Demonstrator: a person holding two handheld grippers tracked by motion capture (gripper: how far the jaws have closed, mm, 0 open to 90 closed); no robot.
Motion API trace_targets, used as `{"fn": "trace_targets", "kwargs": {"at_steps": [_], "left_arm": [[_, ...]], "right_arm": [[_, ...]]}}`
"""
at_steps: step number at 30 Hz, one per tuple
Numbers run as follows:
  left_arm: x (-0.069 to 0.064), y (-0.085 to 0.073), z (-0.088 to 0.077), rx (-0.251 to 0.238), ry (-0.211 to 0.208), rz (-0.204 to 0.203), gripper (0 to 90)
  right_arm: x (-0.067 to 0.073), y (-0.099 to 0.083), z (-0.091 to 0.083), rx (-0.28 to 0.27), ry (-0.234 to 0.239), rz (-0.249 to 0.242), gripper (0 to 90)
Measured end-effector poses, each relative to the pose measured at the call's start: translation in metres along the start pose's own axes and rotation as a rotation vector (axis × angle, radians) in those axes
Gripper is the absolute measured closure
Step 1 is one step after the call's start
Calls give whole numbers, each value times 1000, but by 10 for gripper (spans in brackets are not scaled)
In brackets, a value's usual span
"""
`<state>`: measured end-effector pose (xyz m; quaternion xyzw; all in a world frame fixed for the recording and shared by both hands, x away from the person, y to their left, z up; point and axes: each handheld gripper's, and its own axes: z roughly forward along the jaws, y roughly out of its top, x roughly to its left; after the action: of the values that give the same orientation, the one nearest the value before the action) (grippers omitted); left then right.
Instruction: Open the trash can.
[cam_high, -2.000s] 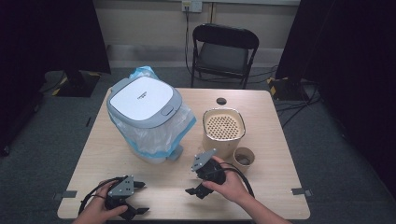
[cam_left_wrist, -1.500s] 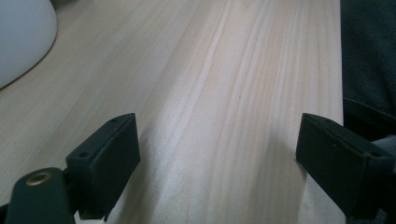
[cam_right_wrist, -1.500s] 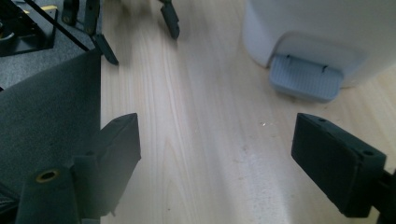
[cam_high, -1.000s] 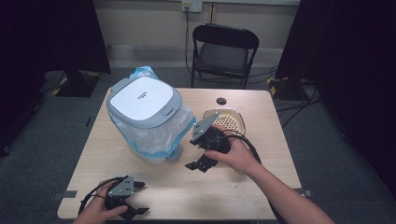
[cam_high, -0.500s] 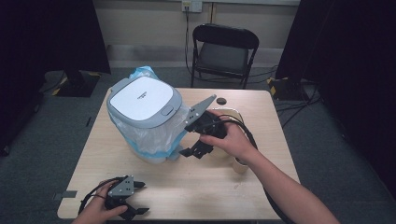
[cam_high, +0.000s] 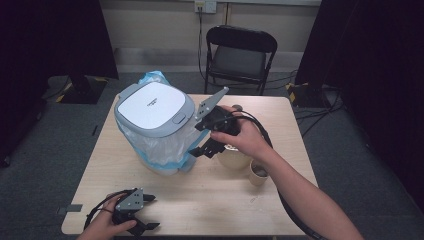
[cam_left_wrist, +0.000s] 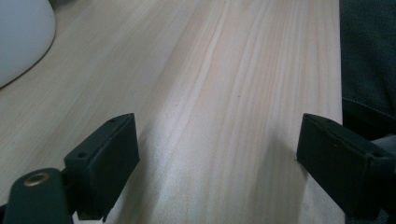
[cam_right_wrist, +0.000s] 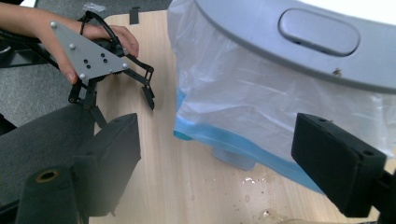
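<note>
The job looks like it is only just starting. The right gripper (cam_high: 204, 150) is held up in the air just beside the trash can (cam_high: 155, 127), close to the plastic bag (cam_right_wrist: 261, 102) that lines it, and its jaws are spread wide with nothing between them. It has not touched the bag or the grey lid (cam_high: 152, 107) yet. The lid is closed, and the bag with its blue edge (cam_right_wrist: 243, 142) hangs out under the lid and down the side of the can. So the grabbing, or whatever is to be done with the can, is all left to do, I think. The left gripper (cam_high: 139, 220) rests low on the wooden table (cam_high: 210, 200) near the front edge, well apart from the can, and its jaws are spread wide too and hold nothing. A tan container (cam_high: 235, 157) and a small paper cup (cam_high: 258, 172) stand on the table to the right of the can, partly behind the person's right hand (cam_high: 245, 137). There is a small dark logo on the white top of the lid (cam_high: 151, 102), but it is too tiny to read. I see no other writing.
</note>
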<state>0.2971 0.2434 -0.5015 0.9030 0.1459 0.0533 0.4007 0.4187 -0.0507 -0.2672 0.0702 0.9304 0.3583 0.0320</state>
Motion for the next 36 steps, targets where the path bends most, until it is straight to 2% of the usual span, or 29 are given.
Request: {"fn": "trace_targets", "kwargs": {"at_steps": [11, 14, 20, 24, 36], "left_arm": [[0, 0, 0, -1, -1, -1, 122], [0, 0, 0, -2, -1, -2, 122], [0, 0, 0, -1, -1, -2, 122], [0, 0, 0, -1, -1, -2, 122], [0, 0, 0, -1, -1, -2, 122]], "right_arm": [[-8, 16, -7, -14, -11, -3, 153], [-10, 19, -5, -13, -8, -17, 153], [-10, 24, -2, -12, -11, -10, 153], [-12, 28, -1, -23, -22, -29, 151], [-18, 37, 7, -38, -33, -29, 149]]}}
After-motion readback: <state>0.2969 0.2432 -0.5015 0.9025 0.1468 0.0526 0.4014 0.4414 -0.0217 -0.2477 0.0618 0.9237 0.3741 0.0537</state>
